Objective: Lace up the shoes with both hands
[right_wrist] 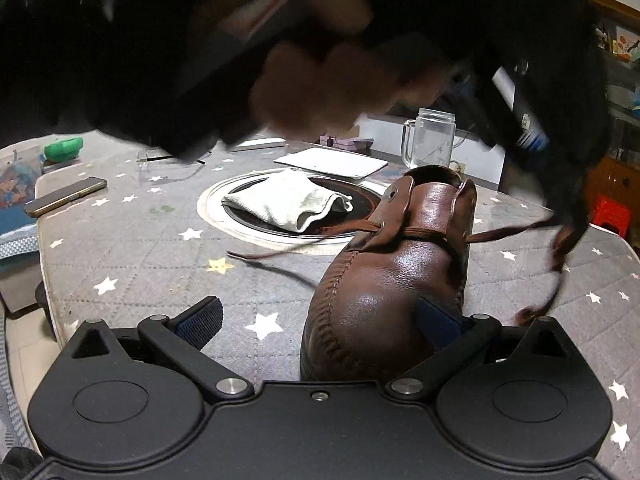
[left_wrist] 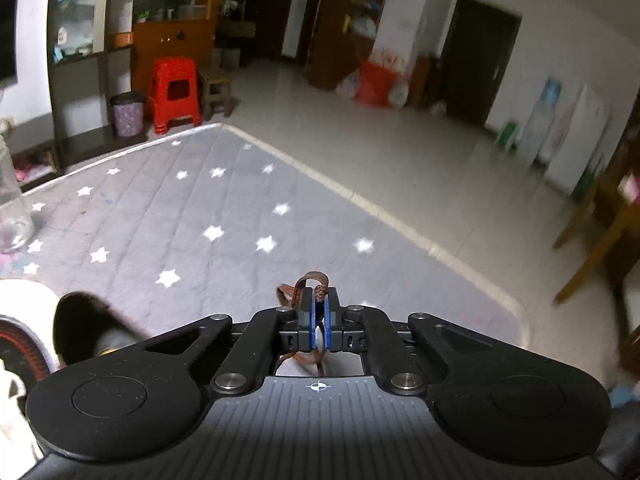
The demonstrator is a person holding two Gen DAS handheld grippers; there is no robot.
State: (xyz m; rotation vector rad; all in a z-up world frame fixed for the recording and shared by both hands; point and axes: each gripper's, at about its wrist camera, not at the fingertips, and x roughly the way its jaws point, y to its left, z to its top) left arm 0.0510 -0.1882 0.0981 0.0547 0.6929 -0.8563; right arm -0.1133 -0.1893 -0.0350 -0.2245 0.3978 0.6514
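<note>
- Right now, step = feeding lace thru next eyelet, I judge: keep it taut, no twist.
- Right gripper (right_wrist: 320,326): jaws spread, one pad vs shoe (right_wrist: 384,280) toe to steady it.
- Shoe: brown glossy leather, stitched seam, on starred mat (right_wrist: 132,264).
- Left gripper (left_wrist: 319,312): pinching brown lace (left_wrist: 314,282) loop.

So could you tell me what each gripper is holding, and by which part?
Left gripper pinches the brown shoelace on a bend; right gripper holds nothing.
</note>
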